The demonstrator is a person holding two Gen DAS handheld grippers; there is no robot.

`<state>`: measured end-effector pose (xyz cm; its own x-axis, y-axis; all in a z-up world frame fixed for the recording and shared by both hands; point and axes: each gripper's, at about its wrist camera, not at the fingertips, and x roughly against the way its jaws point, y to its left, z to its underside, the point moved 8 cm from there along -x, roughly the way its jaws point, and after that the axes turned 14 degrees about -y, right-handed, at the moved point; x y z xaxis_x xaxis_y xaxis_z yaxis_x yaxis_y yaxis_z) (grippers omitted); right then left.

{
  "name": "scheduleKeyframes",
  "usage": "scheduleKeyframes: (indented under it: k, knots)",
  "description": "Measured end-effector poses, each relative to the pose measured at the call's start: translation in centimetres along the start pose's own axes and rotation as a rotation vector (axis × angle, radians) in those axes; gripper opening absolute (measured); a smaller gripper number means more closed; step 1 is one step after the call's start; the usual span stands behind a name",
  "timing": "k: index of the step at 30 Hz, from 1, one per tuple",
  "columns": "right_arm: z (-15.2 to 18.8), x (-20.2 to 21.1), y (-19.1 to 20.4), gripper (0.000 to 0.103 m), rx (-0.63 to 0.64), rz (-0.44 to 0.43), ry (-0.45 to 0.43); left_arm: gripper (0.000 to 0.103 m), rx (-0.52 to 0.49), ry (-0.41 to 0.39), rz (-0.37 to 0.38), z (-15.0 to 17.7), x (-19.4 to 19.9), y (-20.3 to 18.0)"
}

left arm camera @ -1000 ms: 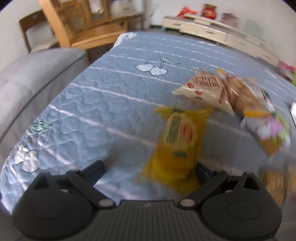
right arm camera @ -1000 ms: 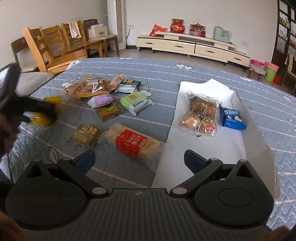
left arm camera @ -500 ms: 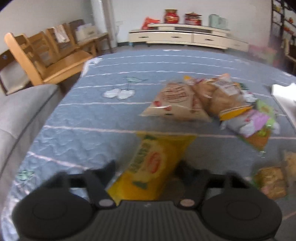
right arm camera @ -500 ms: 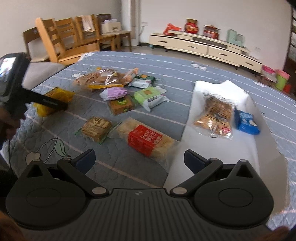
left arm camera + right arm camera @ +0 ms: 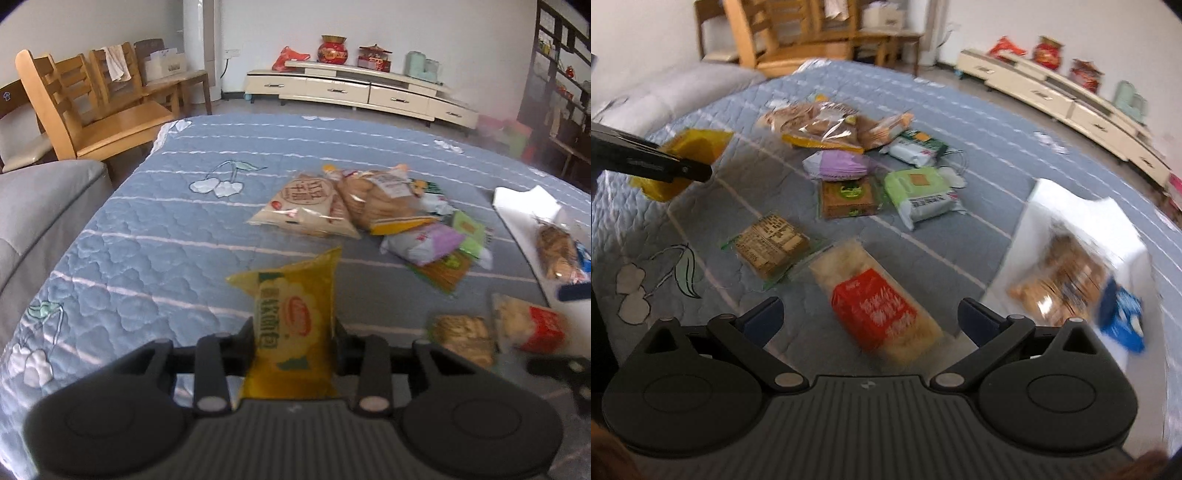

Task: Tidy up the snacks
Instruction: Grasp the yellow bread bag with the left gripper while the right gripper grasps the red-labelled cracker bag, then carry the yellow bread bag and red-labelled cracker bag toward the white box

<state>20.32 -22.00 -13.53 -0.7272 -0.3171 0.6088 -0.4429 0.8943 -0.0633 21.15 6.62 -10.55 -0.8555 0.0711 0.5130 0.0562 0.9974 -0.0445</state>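
— When the left gripper (image 5: 295,343) was looking down across the blue quilted bed (image 5: 166,229), what did it have?

— Its jaws were clamped on the yellow snack packet (image 5: 291,321), one pad on each side, with the packet standing up between them and clear of the quilt. From the right wrist view the same packet (image 5: 690,147) showed at the far left, pinched by the dark fingers of the left gripper (image 5: 698,171).

— And the right gripper (image 5: 870,317)?

— Its jaws stood wide with nothing between them. It hovered above the red-labelled cracker pack (image 5: 875,306), which lay flat on the quilt just in front of it.

— Where were the other snacks?

— A brown biscuit packet (image 5: 772,245) lay left of the red one. Farther off were a brown-and-green box (image 5: 849,197), a light green pack (image 5: 919,192), a purple pouch (image 5: 842,164), a white-and-green pack (image 5: 916,149), and a heap of clear bread bags (image 5: 820,123) at the back.

— Anything already sorted?

— On the white sheet (image 5: 1067,199) to the right lay a clear bag of brown pastries (image 5: 1060,280) and, just beside it, a blue packet (image 5: 1123,321). That part was blurred, so I could not read the labels.

— What stood beyond the bed?

— Wooden chairs (image 5: 96,107) and a long cream cabinet (image 5: 354,92) stood along the wall.
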Motion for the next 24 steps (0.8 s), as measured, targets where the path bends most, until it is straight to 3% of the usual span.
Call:
scheduleKeyframes:
  k: [4,6,8,10,18,24]
  knots:
    - [0.1,-2.1,-0.2,0.103,-0.001,-0.016,0.054,0.037,0.019,-0.007,0.022,0.4,1.1,-1.2]
    - [0.3,-2.3,-0.1,0.091,-0.041,-0.029,0.045,0.037,0.026,-0.008,0.030,0.5,1.5,-1.8]
    - [0.2,-2.0,-0.1,0.061,-0.085,-0.014,0.031,0.037,0.012,-0.015,0.027,0.6,2.0,-2.2]
    - [0.4,-1.5,0.3,0.043,-0.102,0.004,0.021,0.037,0.018,-0.021,0.025,0.5,2.4,-2.4]
    - [0.4,2.1,1.6,0.043,-0.248,0.116,-0.079,0.037,0.049,-0.058,0.010,-0.2,4.9,-3.2]
    - [-1.0,6.1,3.0,0.043,-0.266,0.164,-0.172,0.037,0.051,-0.096,-0.018,-0.9,7.2,-4.3]
